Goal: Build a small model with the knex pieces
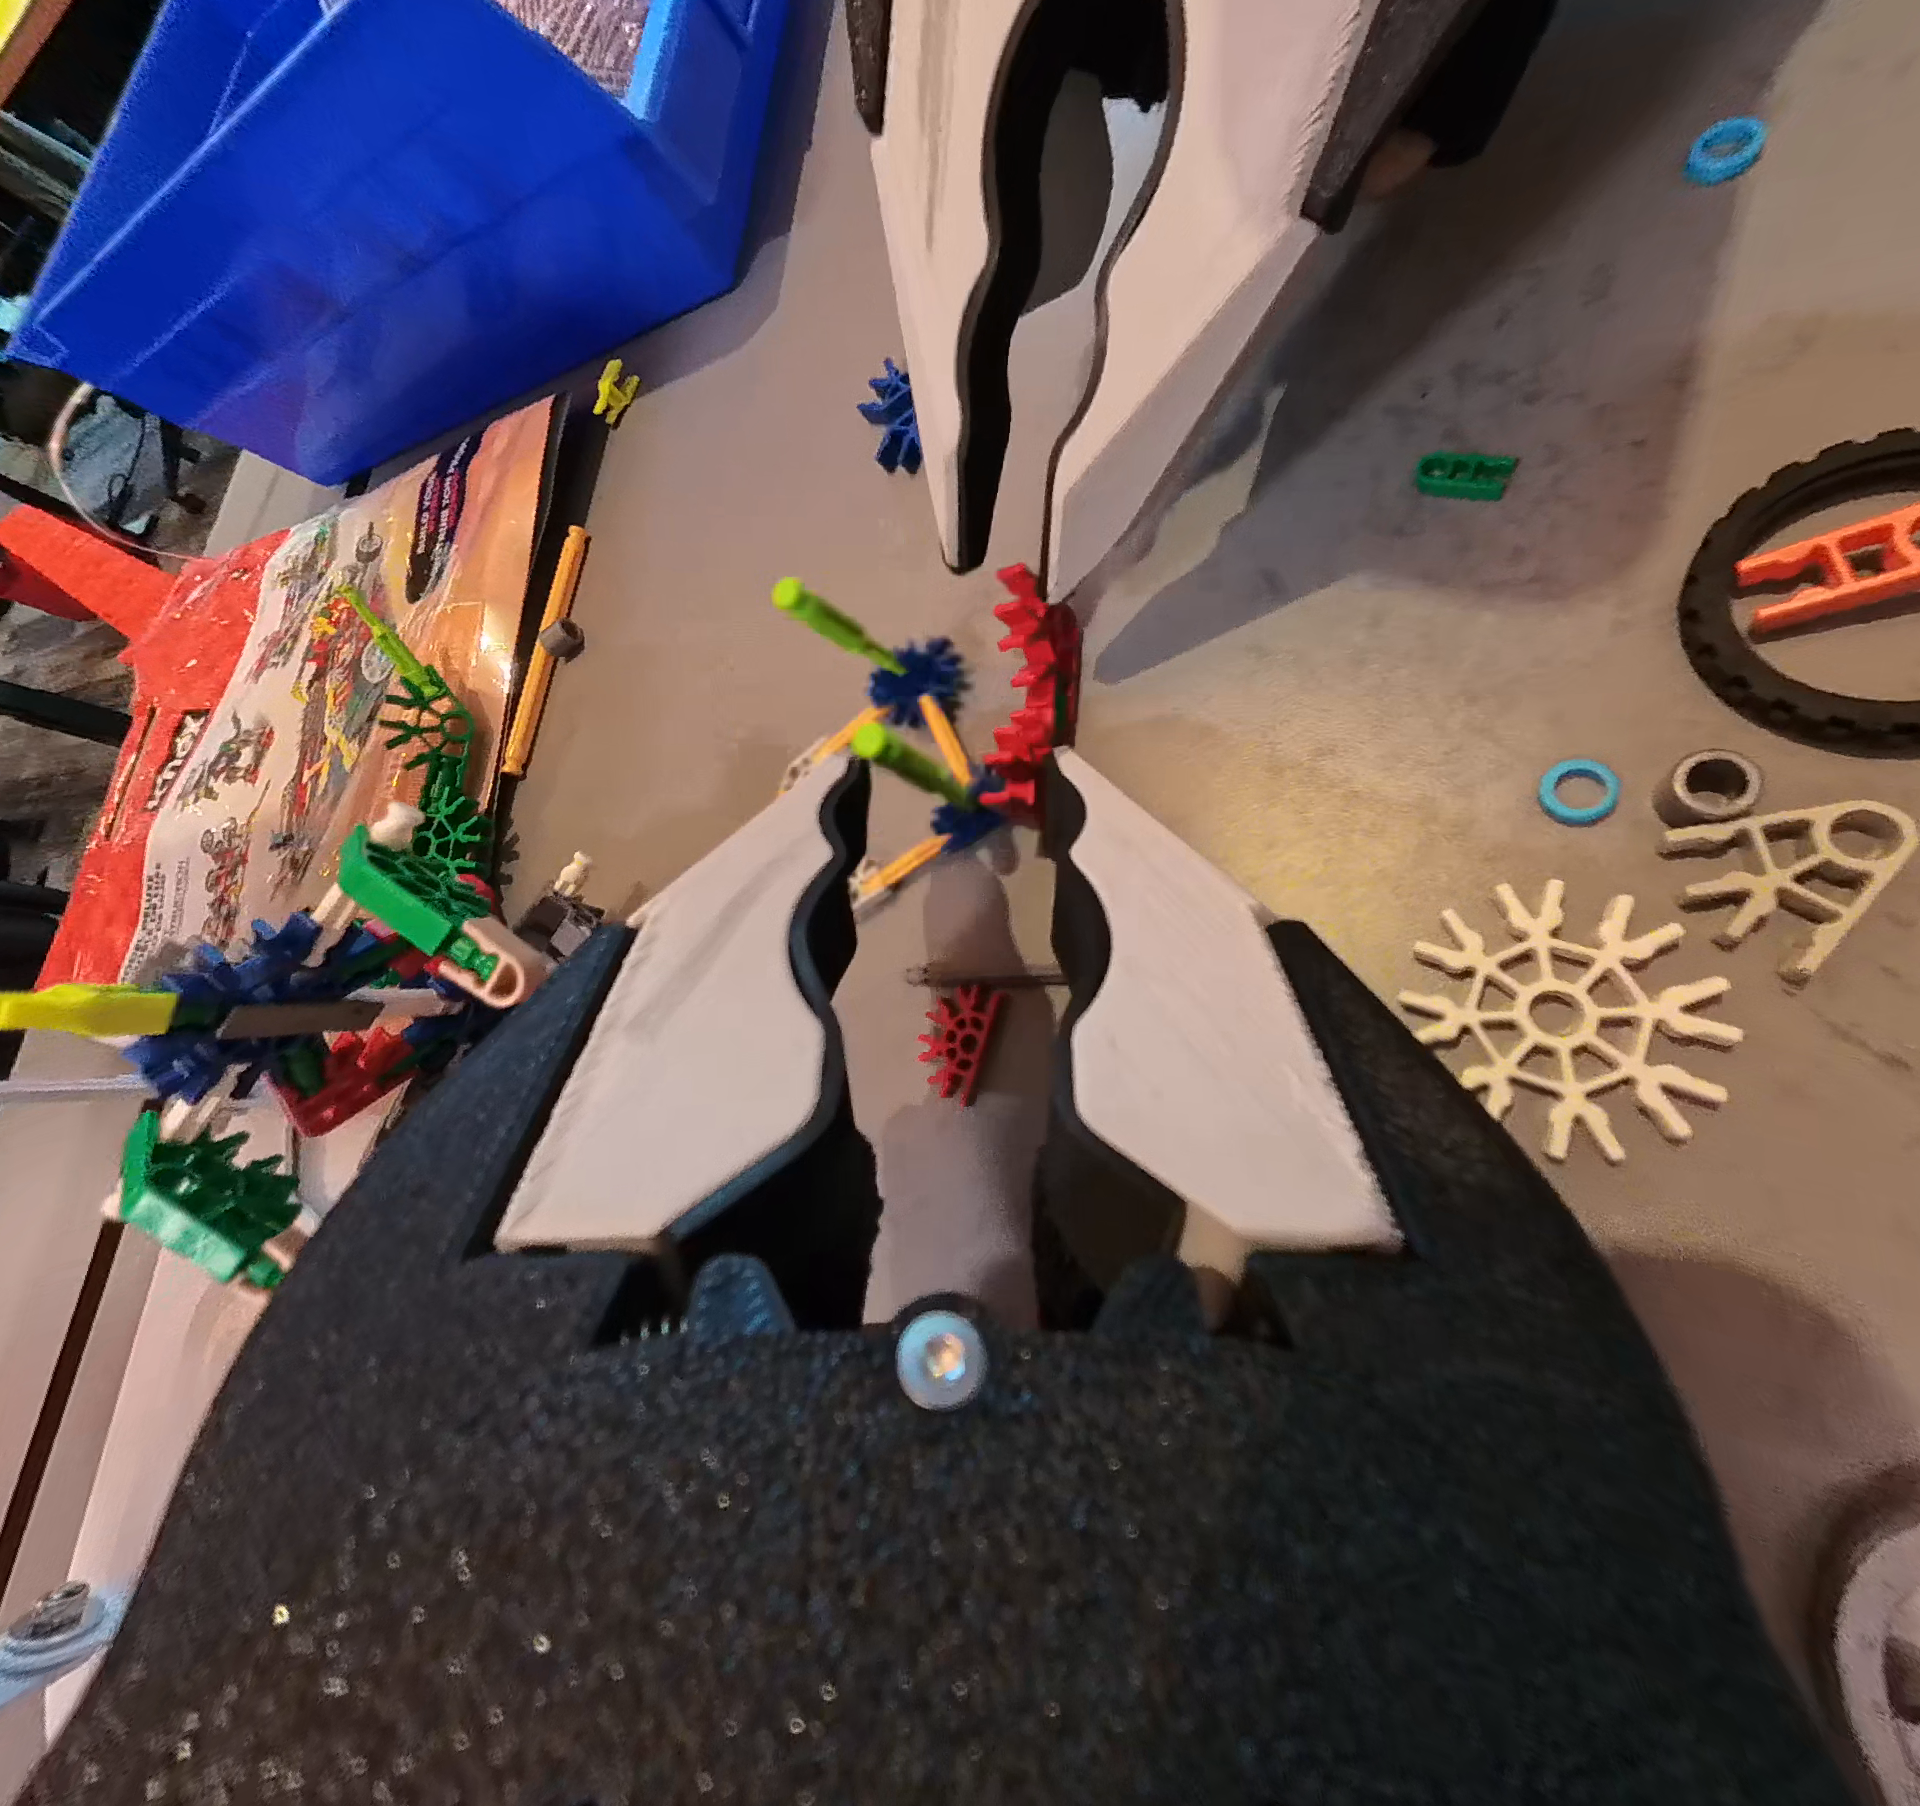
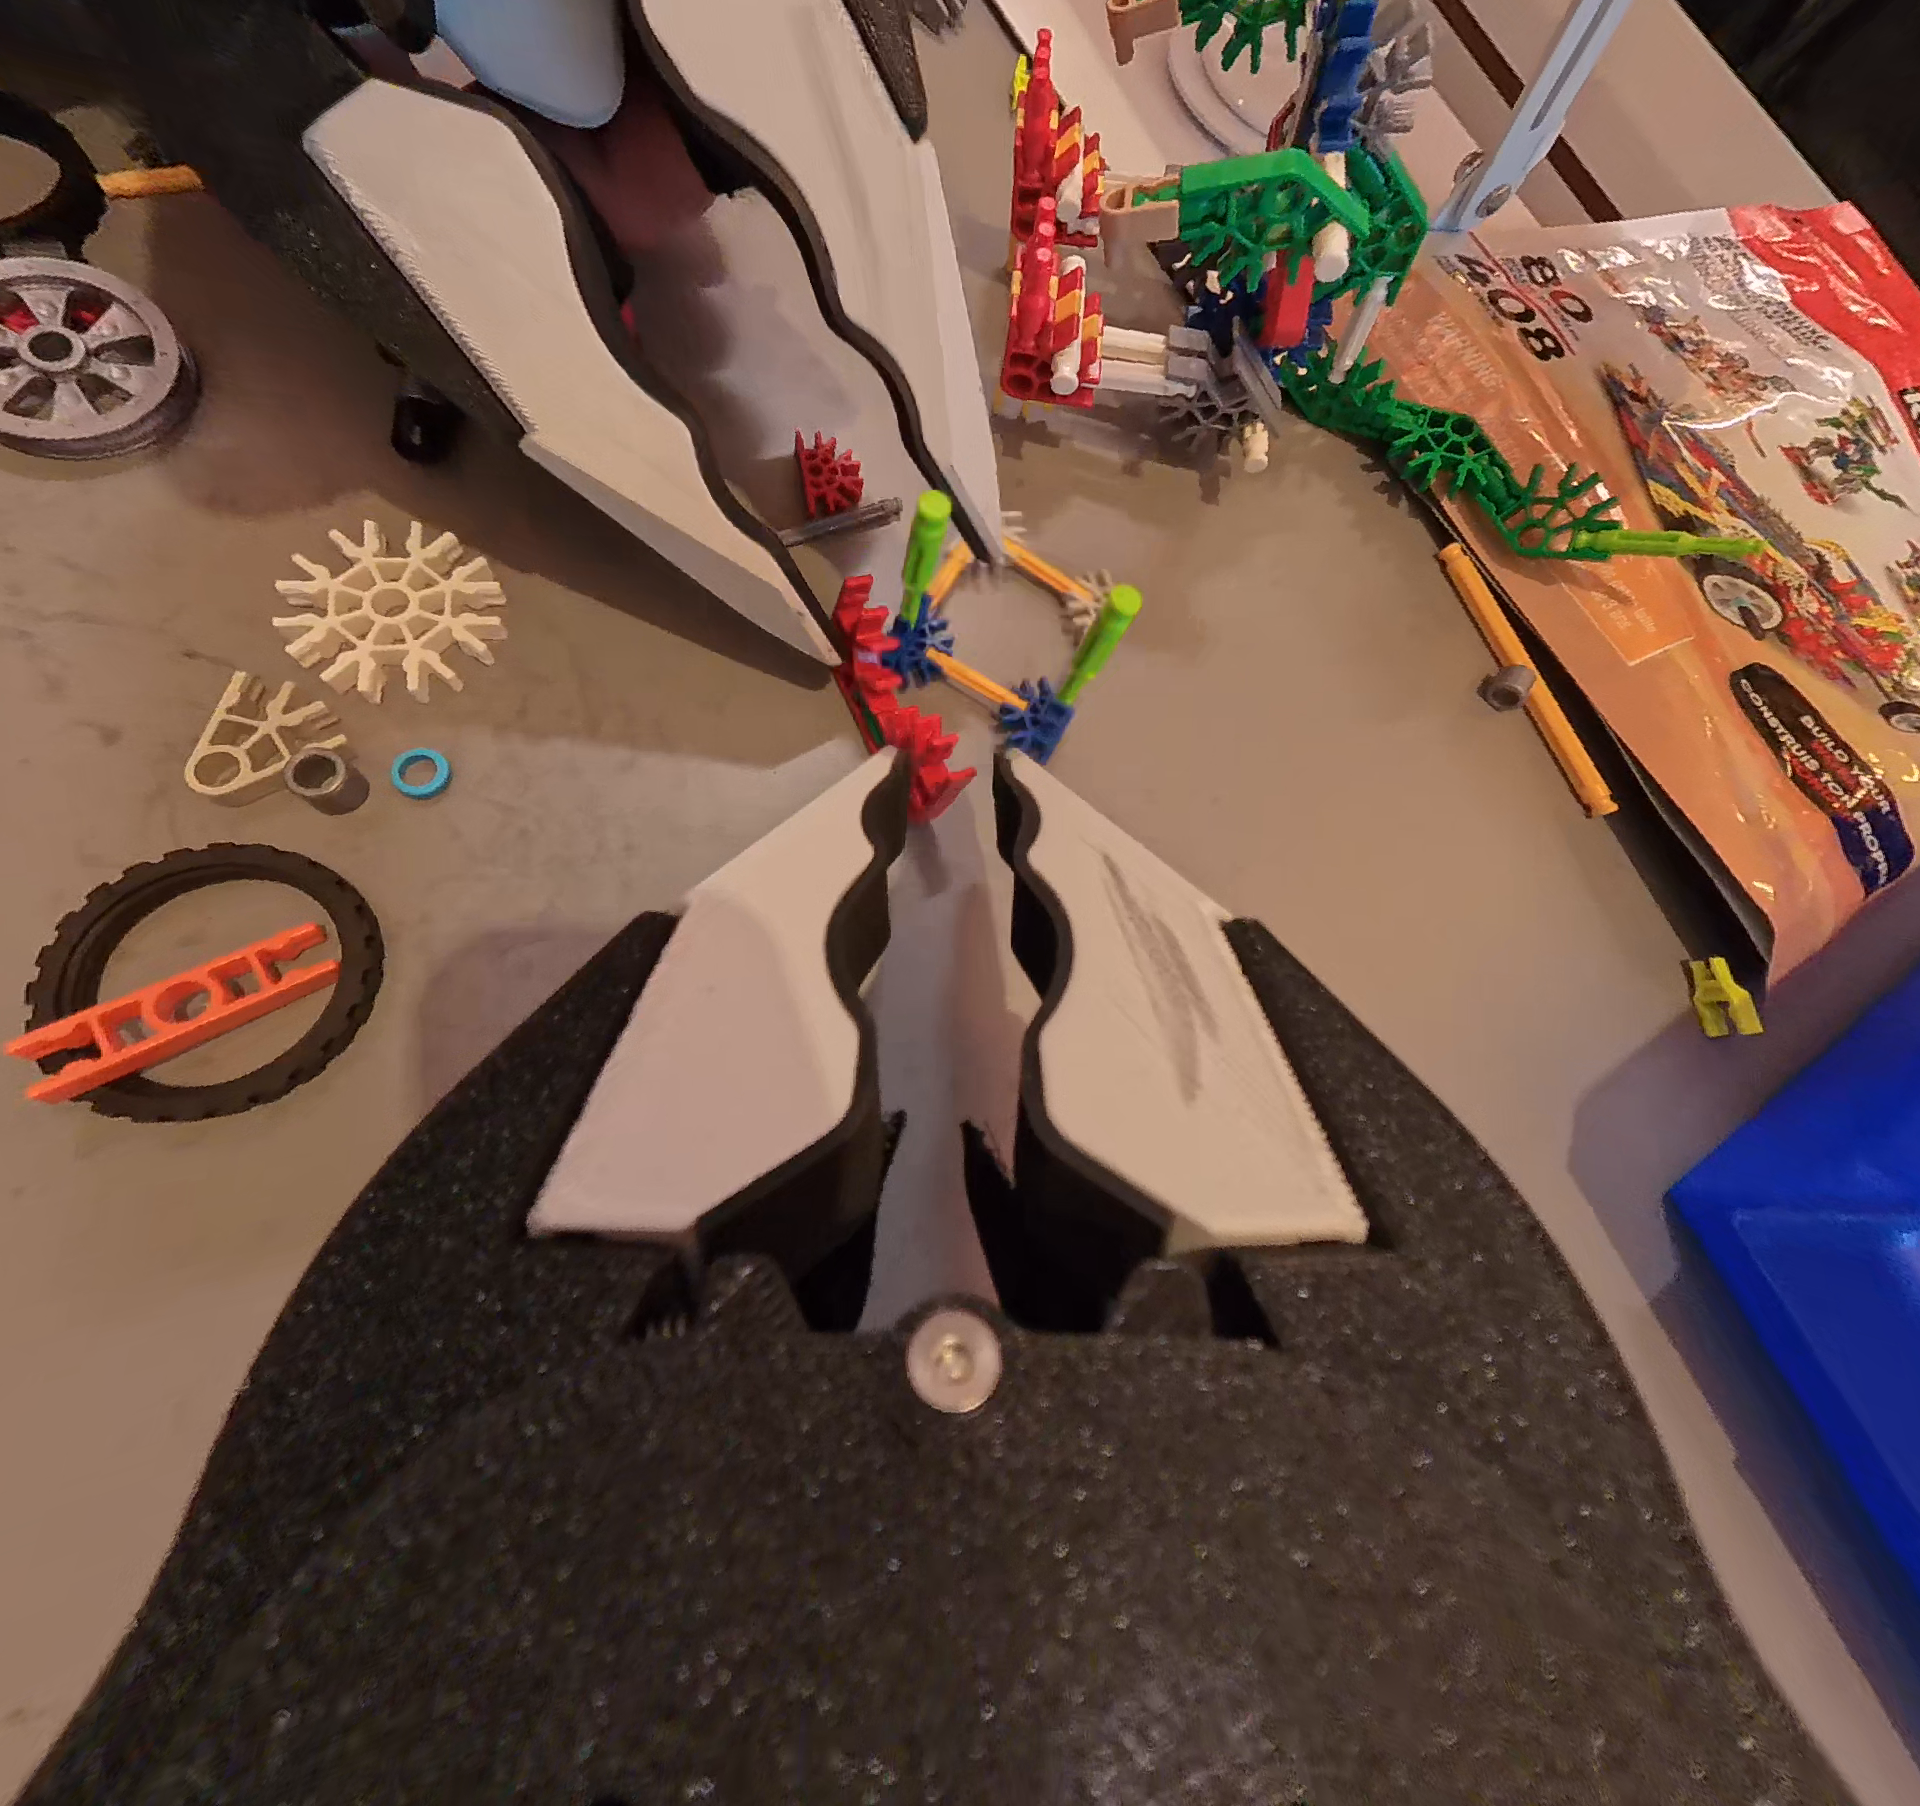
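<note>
A small assembly of blue connectors [image 1: 914,681], yellow rods and two upright light-green rods [image 1: 831,624] stands on the grey table, with a red connector strip [image 1: 1023,686] on its side. My left gripper [image 1: 956,767] spans it, one finger against the red strip, the other on the yellow rods. In the right wrist view the left gripper [image 2: 909,605] comes in from the upper left. My right gripper [image 2: 948,764] is shut on the near end of the red strip [image 2: 883,707]. In the left wrist view it [image 1: 1008,577] comes down from the top.
A blue bin [image 1: 395,229] and a printed plastic bag [image 2: 1714,530] lie on one side, beside a built model [image 2: 1278,250]. A white snowflake connector [image 2: 390,608], a black tyre [image 2: 203,982] around an orange piece, a grey wheel [image 2: 73,364] and a loose red connector [image 1: 961,1039] lie nearby. The tips of both grippers are at nearly the same place.
</note>
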